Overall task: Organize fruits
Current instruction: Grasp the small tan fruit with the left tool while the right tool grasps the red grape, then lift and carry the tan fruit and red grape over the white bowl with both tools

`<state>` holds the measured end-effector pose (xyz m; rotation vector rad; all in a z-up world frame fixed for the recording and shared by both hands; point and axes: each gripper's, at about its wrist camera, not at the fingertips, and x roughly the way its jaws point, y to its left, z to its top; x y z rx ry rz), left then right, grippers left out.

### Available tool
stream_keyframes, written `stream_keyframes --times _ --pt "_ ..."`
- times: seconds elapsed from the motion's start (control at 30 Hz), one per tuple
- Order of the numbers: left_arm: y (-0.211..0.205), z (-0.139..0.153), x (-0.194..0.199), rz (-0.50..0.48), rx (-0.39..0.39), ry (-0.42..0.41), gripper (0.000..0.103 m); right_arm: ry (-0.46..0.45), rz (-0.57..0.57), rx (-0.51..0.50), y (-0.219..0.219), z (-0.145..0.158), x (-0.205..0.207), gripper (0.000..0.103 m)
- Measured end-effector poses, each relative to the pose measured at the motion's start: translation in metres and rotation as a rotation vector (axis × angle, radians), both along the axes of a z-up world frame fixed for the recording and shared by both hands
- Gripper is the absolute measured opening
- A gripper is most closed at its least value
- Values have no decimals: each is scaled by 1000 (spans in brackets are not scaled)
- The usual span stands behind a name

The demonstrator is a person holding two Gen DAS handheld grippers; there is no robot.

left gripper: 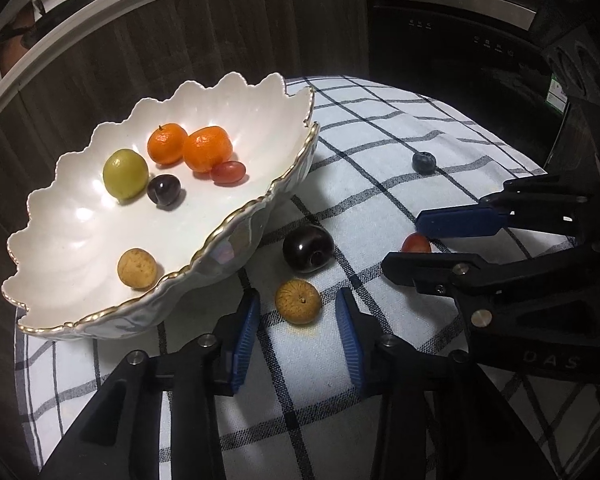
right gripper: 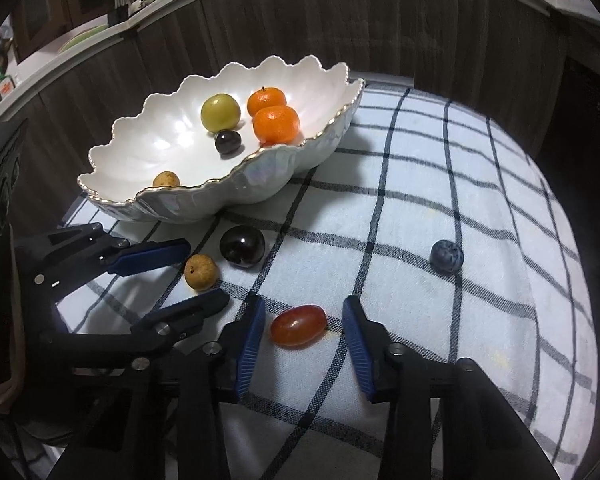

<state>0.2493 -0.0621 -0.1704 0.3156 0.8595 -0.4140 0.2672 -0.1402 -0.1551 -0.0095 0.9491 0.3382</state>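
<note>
A white scalloped bowl (left gripper: 236,220) with a gold rim holds two mandarins (left gripper: 206,148), a green fruit, a dark cherry, a red grape and a tan fruit. On the checked cloth, a tan round fruit (left gripper: 298,302) lies between the blue pads of my left gripper (left gripper: 298,299), with a gap on each side. A red grape (right gripper: 298,326) lies between the pads of my right gripper (right gripper: 302,302), which do not press it. A dark cherry (left gripper: 308,248) and a blueberry (right gripper: 446,256) lie loose on the cloth.
The checked cloth (right gripper: 440,160) covers a small round table whose edge drops off close behind the bowl and at the right. Dark wood cabinet fronts stand behind, and a dark appliance (left gripper: 460,52) at the back right. The two grippers sit side by side, close together.
</note>
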Motion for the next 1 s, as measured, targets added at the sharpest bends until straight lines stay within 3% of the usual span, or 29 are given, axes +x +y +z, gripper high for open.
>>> stream_keyframes --times 0.07,0.17,0.27,0.6,1.0 --pt "1 0 3 25 -8 9 23 7 -6 7 -2 -1 1 38" --pt "4 0 8 52 -33 23 23 -4 10 -21 2 -1 -2 37" --pt "3 0 7 60 -31 20 23 -4 23 -21 5 -1 -3 28" --pt "10 7 1 87 -45 15 23 -9 4 -21 4 3 -5 28" --pt "16 31 -19 120 -61 -7 23 -67 -8 -21 4 34 -20 28"
